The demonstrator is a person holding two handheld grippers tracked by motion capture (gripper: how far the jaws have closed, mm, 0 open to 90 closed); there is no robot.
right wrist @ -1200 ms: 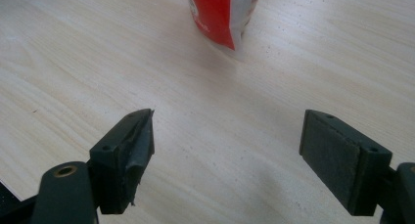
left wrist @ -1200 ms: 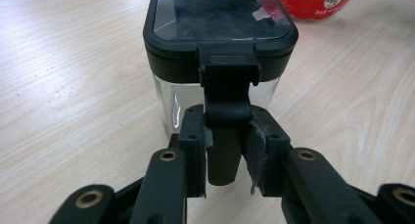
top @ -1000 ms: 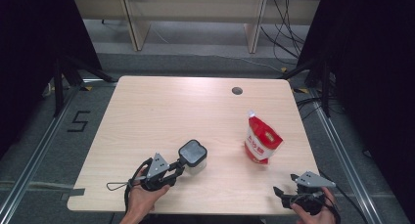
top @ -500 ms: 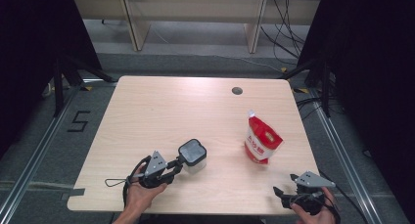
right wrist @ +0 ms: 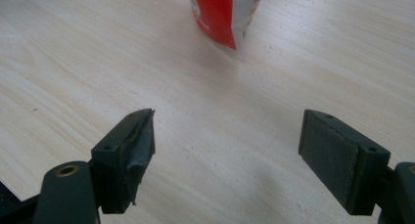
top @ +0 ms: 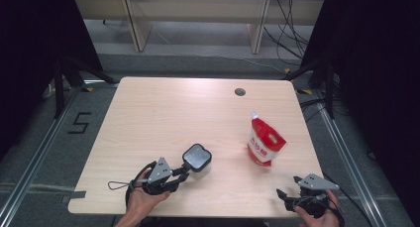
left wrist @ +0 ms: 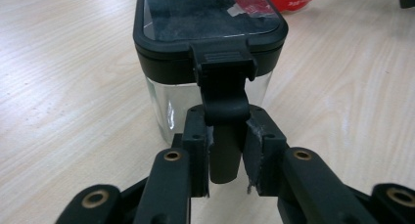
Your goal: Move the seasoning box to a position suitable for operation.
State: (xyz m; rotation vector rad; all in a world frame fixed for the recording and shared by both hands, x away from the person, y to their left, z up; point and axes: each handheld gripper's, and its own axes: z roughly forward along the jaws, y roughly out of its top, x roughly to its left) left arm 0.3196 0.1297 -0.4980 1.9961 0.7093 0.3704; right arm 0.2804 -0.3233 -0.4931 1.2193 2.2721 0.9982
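Black-lidded clear jar [left wrist: 205,62], red-and-white pouch [top: 264,141], pale wood table [top: 163,113].

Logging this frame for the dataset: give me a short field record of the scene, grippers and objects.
surface: light wooden table with a round cable hole near its far edge
left gripper: shut on the black handle of the container, near the front edge
container: clear square body, black lid, standing upright on the table
right gripper: open, jaws wide apart, nothing between them, low over the front right corner
pouch: red and white, spout on top, standing on the right side, apart from both grippers
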